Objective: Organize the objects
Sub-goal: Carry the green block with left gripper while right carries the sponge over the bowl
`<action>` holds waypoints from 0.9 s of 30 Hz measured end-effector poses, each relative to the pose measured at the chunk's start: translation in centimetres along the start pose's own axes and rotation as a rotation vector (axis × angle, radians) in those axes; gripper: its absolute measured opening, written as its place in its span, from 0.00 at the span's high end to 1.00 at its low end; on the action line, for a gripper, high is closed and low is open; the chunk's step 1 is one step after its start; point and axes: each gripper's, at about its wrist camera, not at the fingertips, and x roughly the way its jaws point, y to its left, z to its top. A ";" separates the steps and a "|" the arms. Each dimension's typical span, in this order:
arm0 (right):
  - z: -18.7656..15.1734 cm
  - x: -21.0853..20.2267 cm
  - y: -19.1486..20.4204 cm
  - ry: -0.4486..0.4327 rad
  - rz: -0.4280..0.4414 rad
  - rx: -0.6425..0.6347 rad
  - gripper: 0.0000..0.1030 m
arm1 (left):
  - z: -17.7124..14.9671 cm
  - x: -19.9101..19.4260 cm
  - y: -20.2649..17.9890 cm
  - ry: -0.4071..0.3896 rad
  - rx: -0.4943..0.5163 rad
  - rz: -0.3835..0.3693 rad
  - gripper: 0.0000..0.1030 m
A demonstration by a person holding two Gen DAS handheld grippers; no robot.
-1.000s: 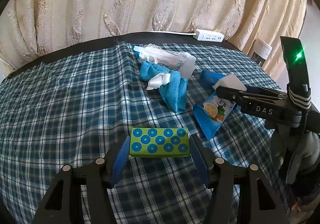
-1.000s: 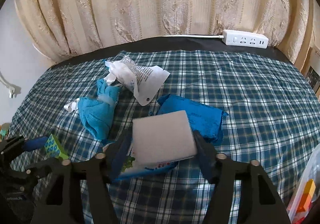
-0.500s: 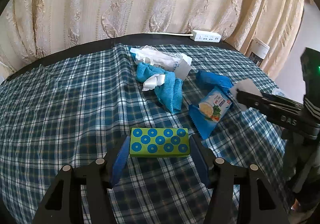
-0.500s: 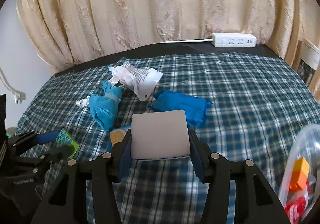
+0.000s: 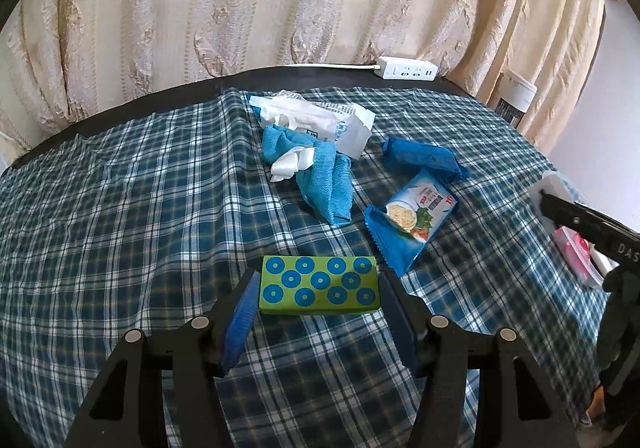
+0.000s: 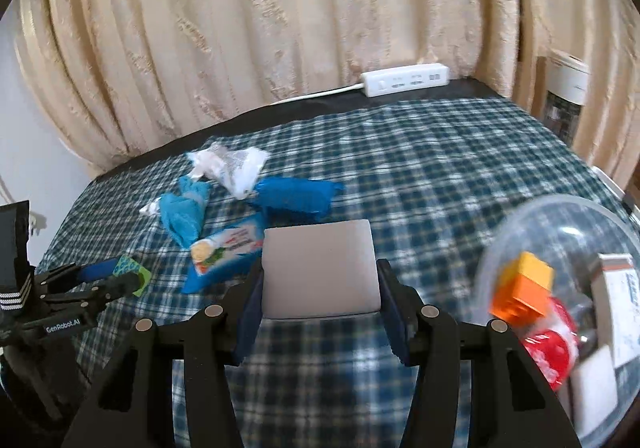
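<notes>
1. The left hand-held gripper (image 5: 318,302) is clenched on a green box with blue dots (image 5: 319,285), its blue pads pressing both short ends, just above the plaid cloth (image 5: 120,208) covering the worktop.
2. The right hand-held gripper (image 6: 320,290) grasps a pale grey flat block (image 6: 320,268) between its pads, held above the cloth.
3. To the right of that block, near the camera, is a clear plastic bowl (image 6: 520,228); inside it sit an orange brick (image 6: 524,286), a red packet (image 6: 550,348) and a white carton (image 6: 622,312).
4. Left of the block and a little farther away lies a blue snack packet (image 6: 224,254).
5. Farther away, a light blue towel (image 5: 324,176) is bunched with a white ribbon; a crumpled white bag (image 5: 320,118) touches its far side.
6. A dark blue roll (image 5: 420,158) lies right of the towel, just beyond the snack packet.
7. A white power strip (image 5: 406,70) sits at the far edge, against the cream curtain (image 5: 280,0).
</notes>
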 end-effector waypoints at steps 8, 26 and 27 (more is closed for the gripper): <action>-0.3 -2.2 -3.8 -0.030 -0.057 0.075 0.48 | -0.1 0.0 -1.4 0.008 0.021 0.008 0.39; 0.6 -4.3 -13.7 -0.032 -0.158 0.219 0.48 | 0.9 -0.3 -6.6 0.003 0.095 -0.024 0.39; 0.8 -4.1 -14.2 -0.026 -0.158 0.227 0.48 | 0.9 -0.3 -6.9 0.002 0.099 -0.025 0.39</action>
